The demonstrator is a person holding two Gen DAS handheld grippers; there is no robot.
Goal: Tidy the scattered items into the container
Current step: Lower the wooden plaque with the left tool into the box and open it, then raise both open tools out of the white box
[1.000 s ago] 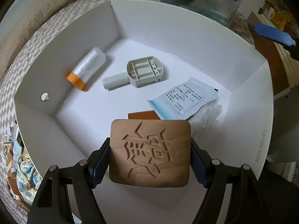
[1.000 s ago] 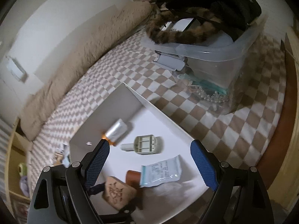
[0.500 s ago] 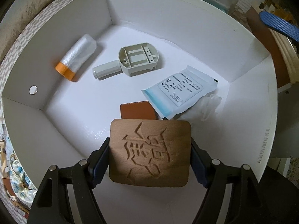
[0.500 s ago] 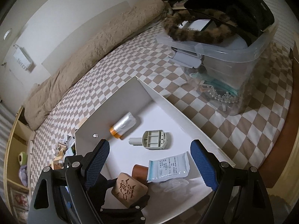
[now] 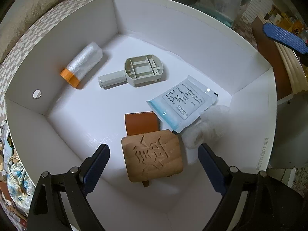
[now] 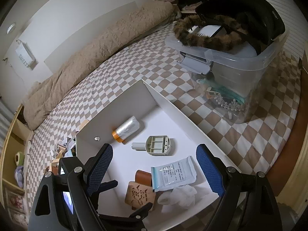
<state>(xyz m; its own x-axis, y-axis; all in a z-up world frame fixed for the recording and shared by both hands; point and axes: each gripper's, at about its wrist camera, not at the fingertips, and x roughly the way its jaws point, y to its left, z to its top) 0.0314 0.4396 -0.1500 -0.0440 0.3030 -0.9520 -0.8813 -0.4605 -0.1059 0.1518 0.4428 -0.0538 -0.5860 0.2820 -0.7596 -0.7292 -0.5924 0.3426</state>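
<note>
A carved wooden block [image 5: 152, 155] lies in the white box [image 5: 250, 127], resting partly on a brown leather piece [image 5: 141, 123]. My left gripper [image 5: 153, 165] is open above the block, jaws wide on either side, not touching it. The block also shows in the right wrist view [image 6: 139, 194]. The box holds a plastic roll with an orange end [image 5: 81, 66], a grey plastic handle part [image 5: 138, 72], a blue-white packet [image 5: 182, 102] and crumpled white plastic [image 5: 207, 127]. My right gripper [image 6: 154, 170] is open and empty above the box.
The box sits on a checkered bed cover [image 6: 107, 80]. A clear storage bin [image 6: 231, 57] with dark clothing stands at the right. A beige fuzzy blanket [image 6: 100, 44] lies behind. Several small loose items [image 6: 61, 150] lie left of the box.
My left gripper opened and let go of the wooden block, which now lies in the box on the leather piece. The right gripper stayed open above.
</note>
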